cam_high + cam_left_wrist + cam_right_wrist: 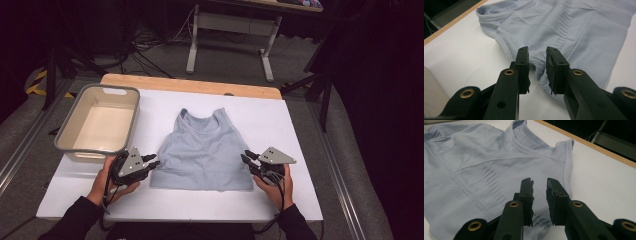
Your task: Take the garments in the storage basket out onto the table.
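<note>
Both grippers, left gripper (154, 161) and right gripper (246, 158), flank the flat-lying tank top (202, 152) at its lower side edges, jaws slightly apart, clamping nothing, each equally near.

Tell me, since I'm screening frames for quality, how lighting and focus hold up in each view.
High view: white table evenly lit, surroundings dark, image soft. Left gripper view: tank top ribbing sharp, near tongs blurred. Right gripper view: soft shading under the tongs, no glare.
</note>
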### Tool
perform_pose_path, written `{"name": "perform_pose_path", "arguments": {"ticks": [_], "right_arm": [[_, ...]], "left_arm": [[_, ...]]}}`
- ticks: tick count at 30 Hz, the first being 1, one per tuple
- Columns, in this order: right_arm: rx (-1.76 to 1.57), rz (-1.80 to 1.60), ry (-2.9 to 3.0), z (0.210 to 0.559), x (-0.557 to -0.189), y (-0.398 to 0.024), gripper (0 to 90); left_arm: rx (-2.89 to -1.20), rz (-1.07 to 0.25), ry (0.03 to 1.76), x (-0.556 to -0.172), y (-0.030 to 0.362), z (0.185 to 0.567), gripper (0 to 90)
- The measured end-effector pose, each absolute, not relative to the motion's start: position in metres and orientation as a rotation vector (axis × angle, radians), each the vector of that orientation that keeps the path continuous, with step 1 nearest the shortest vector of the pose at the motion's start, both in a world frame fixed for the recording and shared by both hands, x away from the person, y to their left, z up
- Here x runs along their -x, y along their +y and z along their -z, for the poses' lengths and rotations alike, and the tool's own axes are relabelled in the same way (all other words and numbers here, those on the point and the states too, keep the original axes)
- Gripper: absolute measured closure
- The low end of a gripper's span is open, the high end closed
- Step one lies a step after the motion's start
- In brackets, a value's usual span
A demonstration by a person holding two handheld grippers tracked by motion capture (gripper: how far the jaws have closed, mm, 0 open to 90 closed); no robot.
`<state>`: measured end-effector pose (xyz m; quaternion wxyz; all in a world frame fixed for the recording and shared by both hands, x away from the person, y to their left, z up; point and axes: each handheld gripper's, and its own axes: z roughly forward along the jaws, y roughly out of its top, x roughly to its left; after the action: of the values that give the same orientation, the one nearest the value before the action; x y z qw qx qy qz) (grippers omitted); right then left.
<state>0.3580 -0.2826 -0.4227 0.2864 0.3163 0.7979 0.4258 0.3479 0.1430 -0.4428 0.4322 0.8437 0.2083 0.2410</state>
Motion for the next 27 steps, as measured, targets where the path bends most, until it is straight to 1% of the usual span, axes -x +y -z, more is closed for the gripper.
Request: {"name": "perform_pose_path", "arguments": {"ticks": [11,27], "right_arm": [[-0.838,-1.152,2.111,0.421,-0.359,-0.2815,72.2],[-0.83,-1.157,2.096,0.4196,-0.3573,-0.2824,71.6]], "left_arm": [[-2.103,-0.597,0.523,-0.3459,0.1423,0.4453,71.7],[-2.111,-0.594,0.516,-0.3464,0.1369,0.4473,72.3]]}}
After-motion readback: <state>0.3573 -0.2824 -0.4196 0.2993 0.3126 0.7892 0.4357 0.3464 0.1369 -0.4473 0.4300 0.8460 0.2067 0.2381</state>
